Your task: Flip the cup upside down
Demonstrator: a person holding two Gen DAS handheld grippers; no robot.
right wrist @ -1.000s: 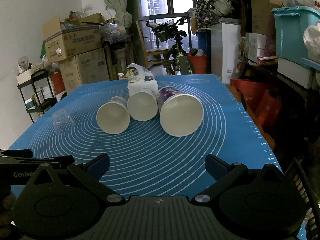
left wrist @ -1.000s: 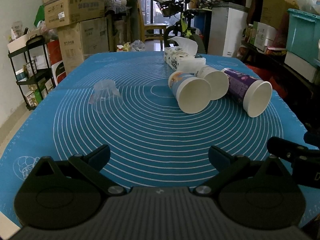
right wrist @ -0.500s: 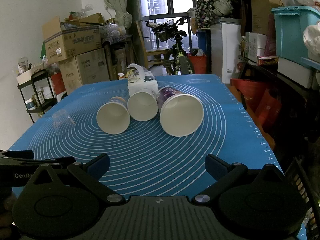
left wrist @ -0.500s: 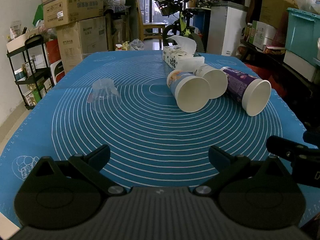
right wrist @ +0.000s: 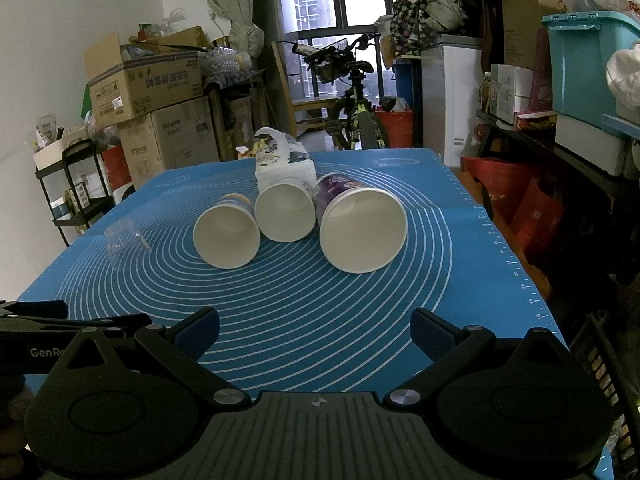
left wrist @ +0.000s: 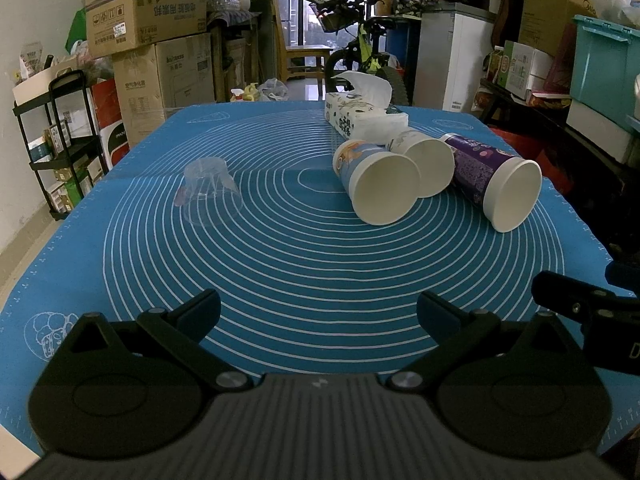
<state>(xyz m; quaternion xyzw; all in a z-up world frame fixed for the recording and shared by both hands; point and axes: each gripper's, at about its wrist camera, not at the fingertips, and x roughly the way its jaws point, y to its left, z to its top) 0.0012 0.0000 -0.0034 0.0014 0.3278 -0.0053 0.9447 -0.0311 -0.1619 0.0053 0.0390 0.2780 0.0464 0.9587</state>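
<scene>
Stock on the surface, a blue mat [left wrist: 304, 264] printed with white rings: one clear plastic cup [left wrist: 209, 191], left of centre in the left wrist view, mouth apparently down, though its transparency leaves that unsure; three paper cups lying on their sides, right of centre, mouths toward me, namely a blue-printed cup [left wrist: 376, 184], a white cup [left wrist: 426, 166] and a purple cup [left wrist: 494, 182], packed close and apparently touching; one tissue box [left wrist: 362, 118] just behind them, seemingly against the white cup. My left gripper [left wrist: 318, 312]: jaws released, spread wide, holding nothing, low at the near edge. My right gripper [right wrist: 314, 322]: jaws likewise released and empty, facing the purple cup [right wrist: 360, 228] in the middle of its frame. Nothing flipped among the paper cups, by my judgement; the approach is not begun. Hazards: a side-lying cup rolls if one finger lands first; thin paper walls crush under a hard squeeze; the tight packing means taking one cup may nudge its neighbours or the box; the clear cup is light and easily knocked by a passing jaw.
</scene>
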